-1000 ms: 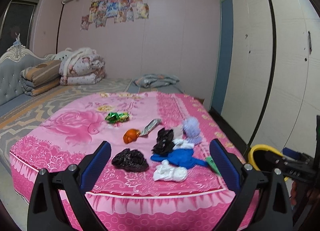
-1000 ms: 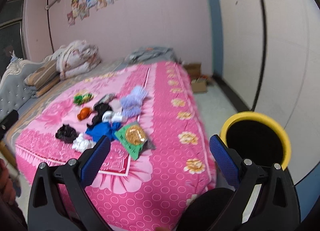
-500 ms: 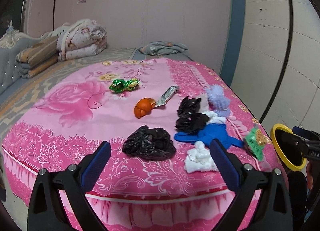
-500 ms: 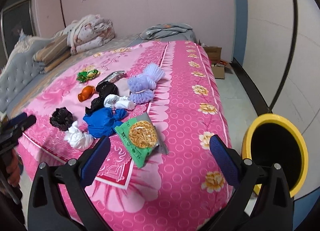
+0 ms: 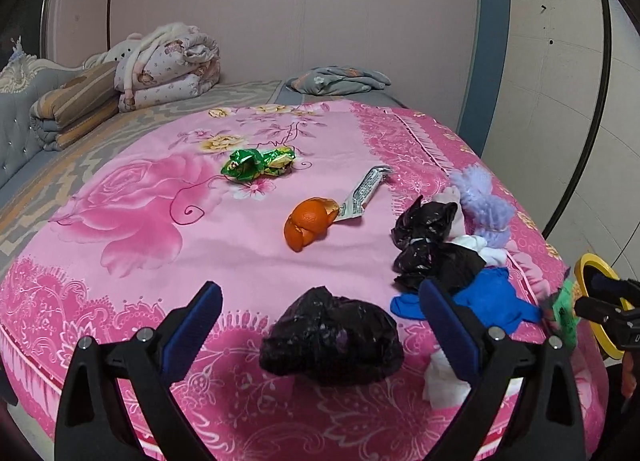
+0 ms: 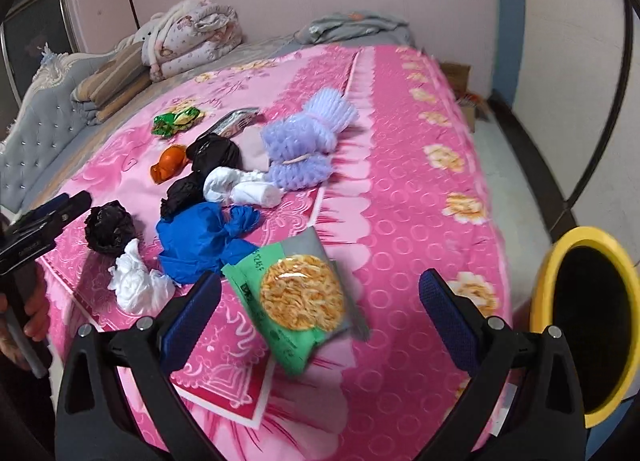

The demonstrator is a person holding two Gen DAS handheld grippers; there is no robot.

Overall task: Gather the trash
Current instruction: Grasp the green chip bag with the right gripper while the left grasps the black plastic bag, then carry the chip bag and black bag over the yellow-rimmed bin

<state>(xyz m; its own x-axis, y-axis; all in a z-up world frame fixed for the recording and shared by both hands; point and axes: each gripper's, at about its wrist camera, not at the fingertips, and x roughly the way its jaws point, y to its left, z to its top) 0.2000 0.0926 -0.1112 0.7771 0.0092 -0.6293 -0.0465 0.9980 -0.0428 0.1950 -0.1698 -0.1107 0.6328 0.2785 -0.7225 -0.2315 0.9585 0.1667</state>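
Trash lies scattered on a pink bedspread (image 5: pixel 132 229). My left gripper (image 5: pixel 320 321) is open, its blue pads on either side of a crumpled black bag (image 5: pixel 332 339) near the bed's front edge. My right gripper (image 6: pixel 320 301) is open just in front of a green snack packet (image 6: pixel 298 295). Also on the bed are a blue bag (image 6: pixel 200 237), a white wad (image 6: pixel 136 283), orange peel (image 5: pixel 308 223), a green wrapper (image 5: pixel 256 163), a silver wrapper (image 5: pixel 364 193), more black bags (image 5: pixel 426 245) and purple netting (image 6: pixel 308 141). A yellow bin (image 6: pixel 580 313) stands beside the bed at the right.
Folded quilts (image 5: pixel 164 65) and a padded headboard (image 5: pixel 12 109) sit at the far left of the bed. A grey folded cloth (image 5: pixel 340 79) lies at the far end. A cardboard box (image 6: pixel 460 77) is on the floor by the wall. A hand (image 6: pixel 24 313) holds the left gripper.
Both grippers have moved forward and down toward the bed. The black bag now sits between the left fingers, and the green packet lies close before the right fingers.
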